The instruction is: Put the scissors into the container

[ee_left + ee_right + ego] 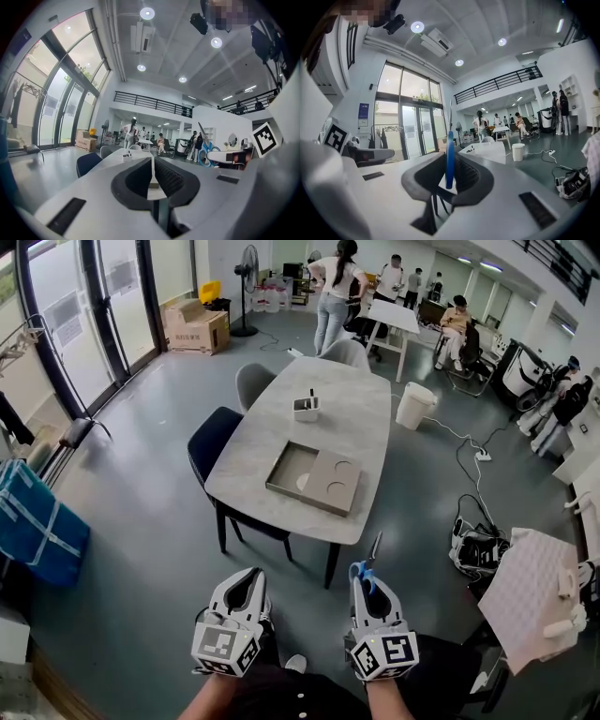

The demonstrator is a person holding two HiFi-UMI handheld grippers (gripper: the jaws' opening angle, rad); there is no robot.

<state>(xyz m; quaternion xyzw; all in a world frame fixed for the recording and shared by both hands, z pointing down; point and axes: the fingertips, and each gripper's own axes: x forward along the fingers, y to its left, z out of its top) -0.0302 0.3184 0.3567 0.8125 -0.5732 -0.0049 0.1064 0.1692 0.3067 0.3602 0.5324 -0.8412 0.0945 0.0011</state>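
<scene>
Grey floor surrounds the pale tabletop [361, 418] standing at 12 o'clock, well apart from both my claws. On it a small white container [306, 409] sits toward the far end, and a flat brown tray [314, 479] lies toward the near end. My right claw [364, 579] is clenched on the blue-handled scissors [373, 547], blades pointing toward 1 o'clock. My left claw [246, 585], at 9 o'clock from it, is clenched on nothing.
</scene>
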